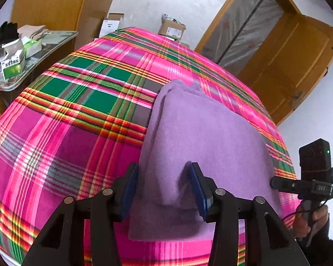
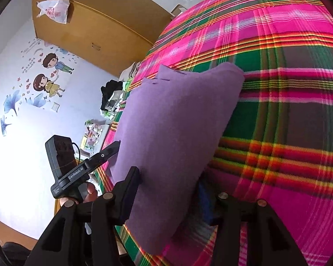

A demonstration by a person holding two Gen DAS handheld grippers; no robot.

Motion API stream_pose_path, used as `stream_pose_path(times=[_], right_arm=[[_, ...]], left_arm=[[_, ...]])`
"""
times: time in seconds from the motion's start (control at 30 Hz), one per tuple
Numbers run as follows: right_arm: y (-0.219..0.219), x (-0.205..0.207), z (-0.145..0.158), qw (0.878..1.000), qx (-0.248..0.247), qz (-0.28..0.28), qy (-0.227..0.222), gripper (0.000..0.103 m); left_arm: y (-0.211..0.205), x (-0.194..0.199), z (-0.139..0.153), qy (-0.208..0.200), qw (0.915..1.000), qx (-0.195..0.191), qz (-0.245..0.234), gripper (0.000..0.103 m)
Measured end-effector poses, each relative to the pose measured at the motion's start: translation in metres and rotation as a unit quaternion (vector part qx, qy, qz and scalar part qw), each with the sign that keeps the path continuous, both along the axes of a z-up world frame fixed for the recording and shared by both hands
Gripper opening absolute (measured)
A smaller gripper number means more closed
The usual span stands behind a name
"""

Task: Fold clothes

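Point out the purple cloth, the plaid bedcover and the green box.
purple cloth (image 1: 202, 133): left wrist view, middle of its flat top layer.
plaid bedcover (image 1: 66, 122): left wrist view, bare pink patch.
green box (image 1: 12, 66): left wrist view, front face.

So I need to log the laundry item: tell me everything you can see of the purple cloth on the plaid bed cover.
The purple fleecy cloth lies folded in layers on the pink and green plaid bed cover, near its edge. It looks soft and plain, with stacked edges at its far end. A raised fold of it sits between the open left gripper's blue pads. The right gripper straddles its other edge.
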State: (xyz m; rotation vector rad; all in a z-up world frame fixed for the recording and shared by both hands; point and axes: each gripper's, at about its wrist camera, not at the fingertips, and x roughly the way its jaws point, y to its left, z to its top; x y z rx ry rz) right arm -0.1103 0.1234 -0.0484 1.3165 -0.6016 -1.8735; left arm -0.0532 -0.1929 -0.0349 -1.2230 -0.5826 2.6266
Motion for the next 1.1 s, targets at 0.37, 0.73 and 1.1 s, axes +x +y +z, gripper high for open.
stream_pose_path(times=[0.37, 0.73, 1.1], right_arm=[[0.005, -0.007, 0.0, 1.0, -0.004, -0.014, 0.002, 0.034], [-0.003, -0.01, 0.023, 0.998, 0.022, -0.008, 0.054, 0.028], [-0.011, -0.04, 0.066, 0.992, 0.02, -0.005, 0.125, 0.028]], left_arm=[[0.003, 0.002, -0.002, -0.008, 0.9989, 0.044, -0.016, 0.038], [0.004, -0.003, 0.002, -0.014, 0.9986, 0.05, -0.013, 0.024], [0.007, -0.015, 0.05, 0.062, 0.9979, 0.011, -0.012, 0.022]])
